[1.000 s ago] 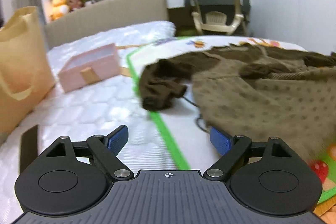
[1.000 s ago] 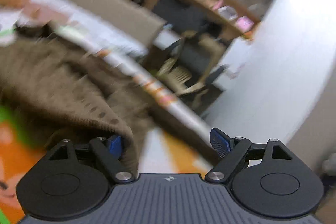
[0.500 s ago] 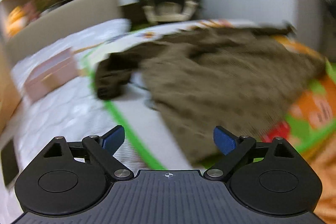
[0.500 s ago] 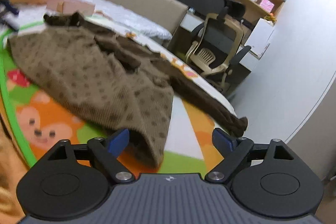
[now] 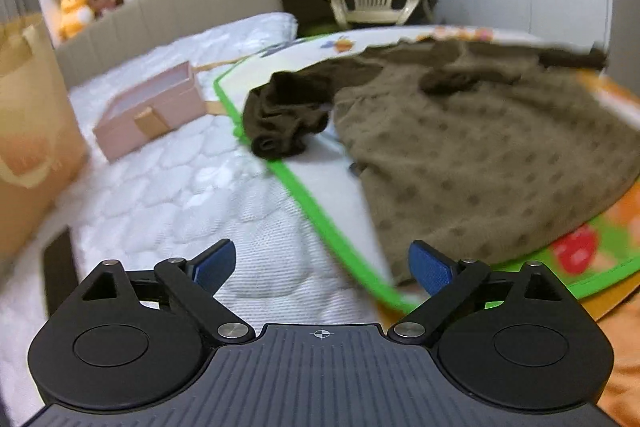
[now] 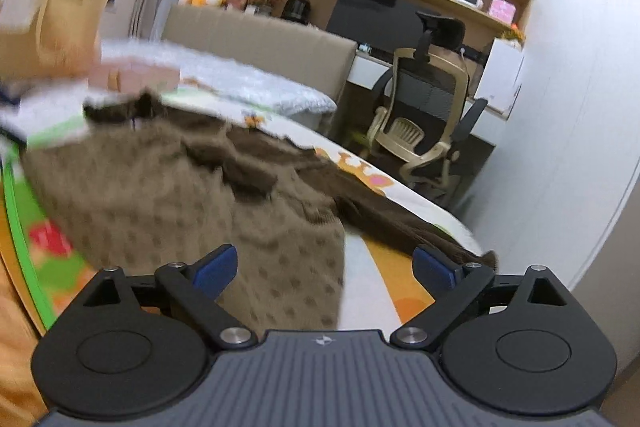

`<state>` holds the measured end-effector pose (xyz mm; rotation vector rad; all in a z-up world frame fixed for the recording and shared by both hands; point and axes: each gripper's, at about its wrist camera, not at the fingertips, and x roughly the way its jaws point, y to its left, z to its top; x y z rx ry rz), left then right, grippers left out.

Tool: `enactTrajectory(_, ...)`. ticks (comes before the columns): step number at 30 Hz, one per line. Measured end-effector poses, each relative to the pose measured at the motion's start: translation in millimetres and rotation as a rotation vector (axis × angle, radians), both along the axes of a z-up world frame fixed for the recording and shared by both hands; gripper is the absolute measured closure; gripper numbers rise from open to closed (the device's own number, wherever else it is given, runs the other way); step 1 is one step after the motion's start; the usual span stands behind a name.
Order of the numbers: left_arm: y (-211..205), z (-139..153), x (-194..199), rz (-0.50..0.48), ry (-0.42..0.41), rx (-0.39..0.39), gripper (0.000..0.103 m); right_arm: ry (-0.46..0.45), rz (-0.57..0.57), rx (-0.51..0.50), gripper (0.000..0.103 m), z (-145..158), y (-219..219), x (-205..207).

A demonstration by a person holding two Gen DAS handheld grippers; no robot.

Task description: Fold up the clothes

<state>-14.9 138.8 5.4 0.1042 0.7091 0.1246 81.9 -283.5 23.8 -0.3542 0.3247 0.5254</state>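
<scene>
A tan dotted dress with dark brown sleeves lies spread on a green-edged play mat on the bed. One sleeve is bunched at the mat's edge. The other sleeve stretches toward the bed's far side. My left gripper hovers open near the dress's hem corner, with nothing between its fingers. My right gripper hangs above the dress at its other hem corner. Its jaws are opening, and the cloth lies below them, not pinched.
A pink open box, a brown paper bag and a flat dark object lie on the white mattress to the left. A padded headboard and an office chair stand beyond. Orange fabric borders the near edge.
The right gripper, which had the dress's hem draped at its left finger, has widened and drawn back, and the cloth now lies flat. The left view swung right, then back left.
</scene>
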Motion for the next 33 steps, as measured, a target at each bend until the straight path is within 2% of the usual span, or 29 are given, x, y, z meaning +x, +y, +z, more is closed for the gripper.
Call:
enactTrajectory(2, 4.4, 10.8, 5.7, -0.002, -0.024, -0.113, 0.006, 0.025, 0.01, 0.064, 0.003, 8.1, 0.5, 14.2)
enactTrajectory(4, 5.1, 18.9, 16.1, 0.001, -0.046, -0.184, 0.006, 0.056, 0.018, 0.116, 0.001, 14.1, 3.8, 31.2)
enactTrajectory(7, 6.8, 29.7, 45.4, 0.002, -0.073, -0.277, 0.006, 0.13, 0.031, 0.189, 0.0, 18.5, 16.0, 64.9)
enactTrajectory(9, 11.5, 32.4, 72.1, 0.0, -0.075, -0.368, 0.005, 0.186, 0.037, 0.229, 0.0, 17.4, 28.7, 91.2)
enactTrajectory(12, 13.8, 24.3, 110.7, 0.004, -0.062, -0.468, 0.005, 0.245, 0.052, 0.251, 0.0, 9.0, 50.4, 126.3)
enactTrajectory(14, 15.1, 13.3, 134.2, 0.018, -0.057, -0.499, 0.005, 0.278, 0.068, 0.239, 0.0, -3.1, 68.5, 150.6)
enactTrajectory(17, 27.6, -2.7, 161.4, 0.081, -0.061, -0.558, 0.005, 0.34, 0.072, 0.225, 0.0, -23.6, 93.1, 176.8)
enactTrajectory(20, 51.7, -13.9, 174.6, 0.169, -0.085, -0.628, 0.005, 0.4, 0.073, 0.258, 0.0, -42.4, 106.0, 193.9)
enactTrajectory(21, 59.6, -16.9, 177.7, 0.193, -0.092, -0.64, 0.005, 0.415, 0.075, 0.269, 0.0, -47.7, 107.8, 197.0)
enactTrajectory(24, 83.7, -23.3, 190.0, 0.239, -0.089, -0.597, 0.005, 0.467, 0.077, 0.271, 0.0, -65.7, 113.6, 203.7)
enactTrajectory(29, 133.8, -10.6, 202.5, 0.425, -0.183, -0.371, 0.005, 0.497, 0.079, 0.27, 0.0, -72.0, 113.9, 204.8)
enactTrajectory(30, 143.5, -6.6, 203.1, 0.471, -0.199, -0.348, 0.005, 0.497, 0.079, 0.266, 0.0, -71.9, 114.3, 204.3)
enactTrajectory(31, 151.9, -1.8, 200.4, 0.502, -0.211, -0.357, 0.005, 0.495, 0.077, 0.258, 0.0, -71.5, 115.1, 203.6)
enactTrajectory(33, 160.1, 6.6, 190.7, 0.493, -0.23, -0.444, 0.005, 0.489, 0.075, 0.238, 0.0, -70.7, 117.3, 201.9)
